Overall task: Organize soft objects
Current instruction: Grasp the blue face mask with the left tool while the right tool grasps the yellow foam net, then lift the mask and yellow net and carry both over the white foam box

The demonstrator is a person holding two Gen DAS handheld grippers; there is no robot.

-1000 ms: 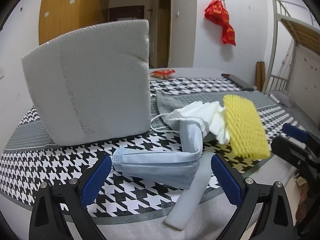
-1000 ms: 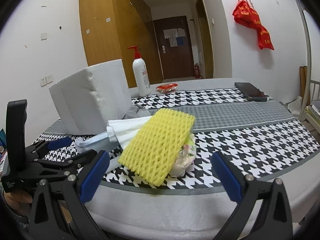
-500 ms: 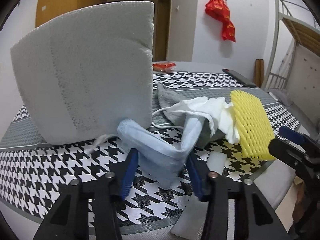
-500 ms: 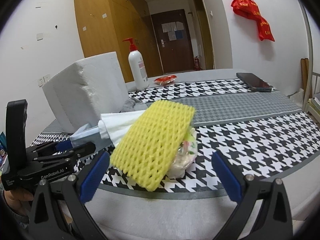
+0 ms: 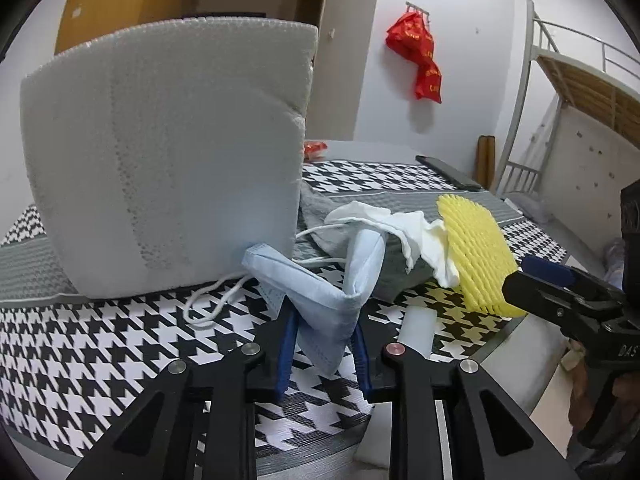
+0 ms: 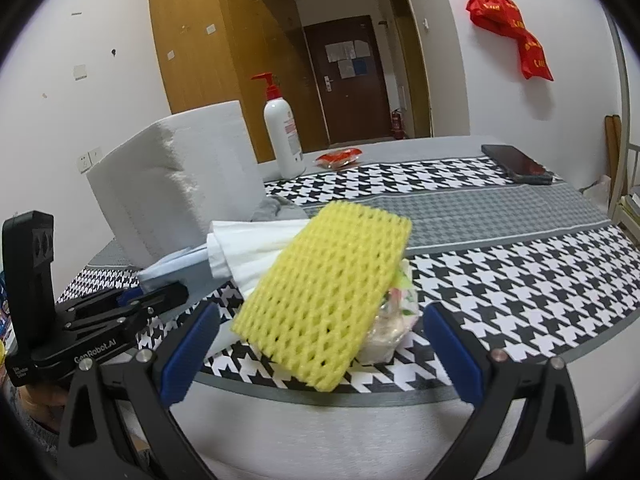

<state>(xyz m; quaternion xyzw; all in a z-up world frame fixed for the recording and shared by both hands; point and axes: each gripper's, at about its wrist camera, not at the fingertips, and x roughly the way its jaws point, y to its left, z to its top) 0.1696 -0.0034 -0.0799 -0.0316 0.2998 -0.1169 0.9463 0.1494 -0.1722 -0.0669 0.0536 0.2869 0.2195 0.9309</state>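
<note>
Black-and-white checked cloth (image 5: 100, 344) covers the table. Low in the frame, the left gripper (image 5: 323, 344) has just closed its jaws on the folded light-blue paper face mask (image 5: 316, 300). The right gripper (image 6: 316, 356) is wide open, just closing a little, with the yellow foam net sleeve (image 6: 324, 292) between its jaws, untouched.

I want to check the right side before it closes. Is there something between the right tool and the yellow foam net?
Nothing visible stands between them. The right tool is open, and the yellow foam net lies in the gap between its blue pads, not yet touched. The white tissue lies behind the net and the left tool off to the side.
</note>
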